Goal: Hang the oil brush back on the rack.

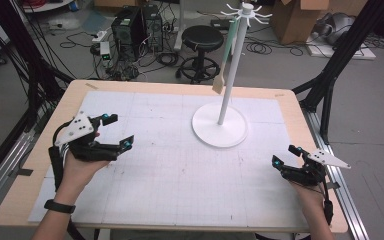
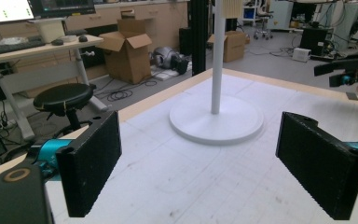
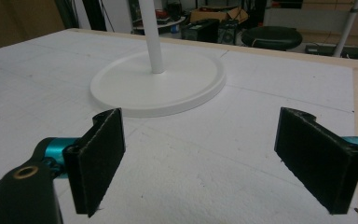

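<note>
On the table, far half: white stand (image 1: 219,131) with round base and upright pole, topped by a ring of hooks (image 1: 246,14).
Item on stand: wooden spatula (image 1: 221,75) with a pale green handle, hanging from one hook beside the pole, its blade clear of the base.
Left gripper (image 1: 116,131): held above the mat (image 1: 180,175) at the table's left, well apart from the stand; jaws spread wide, nothing between them.
Right gripper (image 1: 286,155): near the table's right edge, short of the base; jaws likewise wide and empty.
Gripper views: both look along open jaws toward the stand's base (image 2: 216,122) (image 3: 161,84).
Mat surface: bare between the grippers and the stand.
Progress, as judged: spatula hangs on its hook and both grippers stand off empty, so either the hanging is complete or a removal is not yet begun; which of the two cannot be told.
Remaining: no contact with the spatula at present.
</note>
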Tool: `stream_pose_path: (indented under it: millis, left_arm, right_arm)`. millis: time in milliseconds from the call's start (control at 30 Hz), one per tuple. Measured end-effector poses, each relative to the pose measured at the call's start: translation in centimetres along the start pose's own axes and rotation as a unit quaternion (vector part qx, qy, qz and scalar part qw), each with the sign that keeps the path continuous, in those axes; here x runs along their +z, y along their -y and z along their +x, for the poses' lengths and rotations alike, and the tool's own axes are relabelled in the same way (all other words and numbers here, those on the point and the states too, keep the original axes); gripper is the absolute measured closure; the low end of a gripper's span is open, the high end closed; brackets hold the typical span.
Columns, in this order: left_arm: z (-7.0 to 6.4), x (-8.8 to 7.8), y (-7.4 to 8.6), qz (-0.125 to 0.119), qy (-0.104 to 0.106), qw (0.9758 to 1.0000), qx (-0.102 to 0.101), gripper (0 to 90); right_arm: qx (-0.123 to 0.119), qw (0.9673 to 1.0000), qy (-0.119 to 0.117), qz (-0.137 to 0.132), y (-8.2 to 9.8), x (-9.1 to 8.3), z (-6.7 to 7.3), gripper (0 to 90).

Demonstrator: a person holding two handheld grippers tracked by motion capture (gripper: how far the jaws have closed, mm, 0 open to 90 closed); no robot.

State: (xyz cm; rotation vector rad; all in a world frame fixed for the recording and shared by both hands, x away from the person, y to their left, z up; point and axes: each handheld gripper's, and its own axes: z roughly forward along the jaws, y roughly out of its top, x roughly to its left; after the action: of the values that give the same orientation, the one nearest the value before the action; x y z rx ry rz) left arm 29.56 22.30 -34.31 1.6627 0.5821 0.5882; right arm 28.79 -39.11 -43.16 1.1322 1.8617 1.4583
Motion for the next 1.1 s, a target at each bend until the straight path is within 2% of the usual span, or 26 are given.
stream_pose_path:
  millis: [100, 200, 300, 367, 433, 600, 833, 933, 1100]
  left_arm:
    - [0.5, -1.0, 1.6, 0.003, -0.001, 1.0000, -0.004, 14.5]
    - [0.6, -1.7, 2.9, 0.014, -0.015, 0.9998, 0.004, 14.5]
    - [1.1, -2.1, 4.2, 0.022, -0.023, 0.9995, -0.005, 14.5]
    - [1.4, -2.4, 5.2, 0.019, -0.032, 0.9992, -0.013, 14.5]
    - [1.6, -2.8, 5.9, 0.017, -0.041, 0.9989, -0.013, 14.5]
    - [2.1, -3.7, 7.0, 0.015, -0.057, 0.9980, -0.022, 14.5]
    - [2.4, -4.0, 8.1, 0.025, -0.065, 0.9972, -0.026, 14.6]
    - [2.3, -3.8, 8.2, 0.033, -0.067, 0.9969, -0.025, 14.4]
    - [2.2, -3.8, 8.2, 0.029, -0.066, 0.9971, -0.025, 13.8]
  right_arm:
    - [0.000, 1.0000, -0.001, 0.001, 0.0, 0.1, 0.1, 15.4]
    - [-0.003, 1.0000, -0.001, 0.004, 0.1, 0.1, 0.1, 15.4]
    - [-0.002, 1.0000, -0.002, 0.004, 0.1, 0.1, 0.1, 15.4]
    - [-0.003, 1.0000, -0.002, 0.004, 0.1, 0.2, 0.0, 15.4]
    - [-0.002, 1.0000, -0.002, 0.003, 0.1, 0.2, 0.0, 15.4]
    - [-0.004, 1.0000, -0.003, 0.003, 0.2, 0.2, 0.0, 15.4]
    - [-0.004, 1.0000, -0.001, 0.005, 0.3, 0.1, -0.1, 15.4]
    - [-0.004, 1.0000, 0.000, 0.007, 0.3, 0.1, -0.1, 15.4]
    - [-0.001, 1.0000, 0.002, 0.005, 0.3, -0.1, -0.2, 15.4]
